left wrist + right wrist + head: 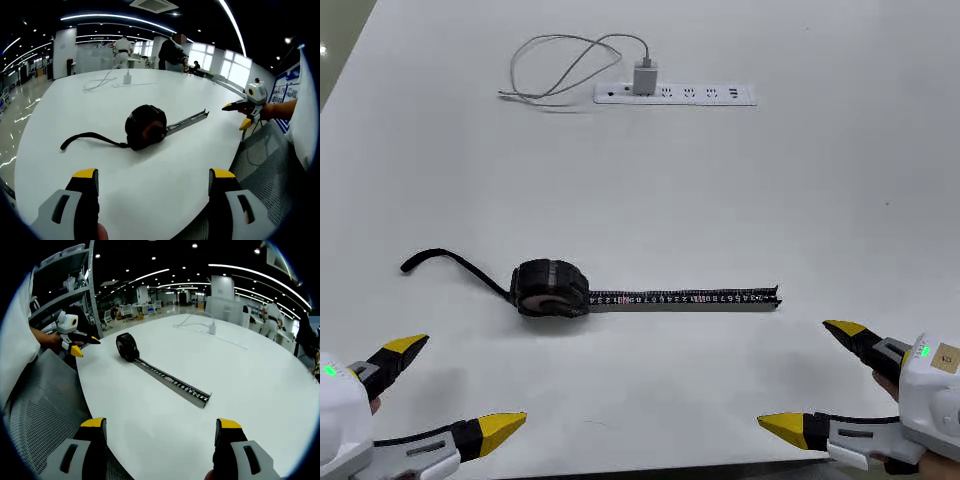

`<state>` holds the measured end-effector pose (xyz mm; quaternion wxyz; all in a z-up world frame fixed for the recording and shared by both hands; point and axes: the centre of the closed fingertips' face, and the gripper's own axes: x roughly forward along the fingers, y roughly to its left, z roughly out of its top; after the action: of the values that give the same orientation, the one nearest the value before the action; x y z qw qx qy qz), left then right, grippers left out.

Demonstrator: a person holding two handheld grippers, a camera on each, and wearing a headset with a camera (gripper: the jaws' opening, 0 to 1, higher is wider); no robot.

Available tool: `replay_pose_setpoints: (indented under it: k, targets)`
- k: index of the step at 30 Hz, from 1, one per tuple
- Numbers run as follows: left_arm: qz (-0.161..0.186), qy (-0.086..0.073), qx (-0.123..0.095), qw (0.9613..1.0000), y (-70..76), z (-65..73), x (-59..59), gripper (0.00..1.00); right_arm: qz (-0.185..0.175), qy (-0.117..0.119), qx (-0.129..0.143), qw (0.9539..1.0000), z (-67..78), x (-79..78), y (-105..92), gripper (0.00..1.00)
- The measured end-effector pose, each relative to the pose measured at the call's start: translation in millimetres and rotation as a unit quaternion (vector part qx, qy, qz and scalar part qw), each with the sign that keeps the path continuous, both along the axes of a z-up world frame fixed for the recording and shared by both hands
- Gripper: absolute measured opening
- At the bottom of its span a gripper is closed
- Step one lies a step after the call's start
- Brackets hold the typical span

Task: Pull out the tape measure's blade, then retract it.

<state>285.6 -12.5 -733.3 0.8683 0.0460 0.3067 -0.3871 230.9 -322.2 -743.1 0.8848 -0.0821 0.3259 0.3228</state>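
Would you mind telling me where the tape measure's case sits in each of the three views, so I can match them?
Head view: case left of centre, blade running right.
Left gripper view: case near the middle, blade pointing to the upper right.
Right gripper view: case at upper left, blade running down to the right.
Shared landmark: the white charger, beyond the case in every view.

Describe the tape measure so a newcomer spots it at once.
On the white table, skip the white power strip at the far side and look at the near side. The tape measure is the round black case, with a black strap trailing one way and its numbered blade lying extended the other.
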Motion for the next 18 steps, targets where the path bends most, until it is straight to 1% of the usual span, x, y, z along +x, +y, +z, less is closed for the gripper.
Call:
replay_pose_setpoints:
  k: [2,4,7,12,16,18]
  targets:
    - [0.0,0.002,-0.006,1.0,-5.2,0.5,2.8,0.88,0.001,0.0,-0.001,1.0,0.0,0.2,-0.5,0.88]
    - [0.0,0.002,-0.006,1.0,-9.7,0.2,5.8,0.88,0.001,0.0,-0.001,1.0,-0.2,0.2,-1.0,0.88]
    - [-0.002,0.002,-0.013,0.9999,-19.1,2.0,10.3,0.88,0.001,0.001,-0.001,1.0,-1.0,0.7,-1.9,0.88]
    - [-0.002,-0.001,-0.015,0.9999,-28.8,5.7,17.1,0.88,0.002,0.001,-0.001,1.0,-0.2,2.0,-1.7,0.88]
    - [0.004,-0.005,-0.016,0.9999,-35.3,10.3,25.0,0.87,0.001,0.0,-0.001,1.0,0.4,3.9,-2.5,0.88]
    - [0.003,-0.004,-0.016,0.9999,-39.7,10.2,27.2,0.87,0.001,0.0,-0.001,1.0,0.1,4.3,-3.4,0.88]
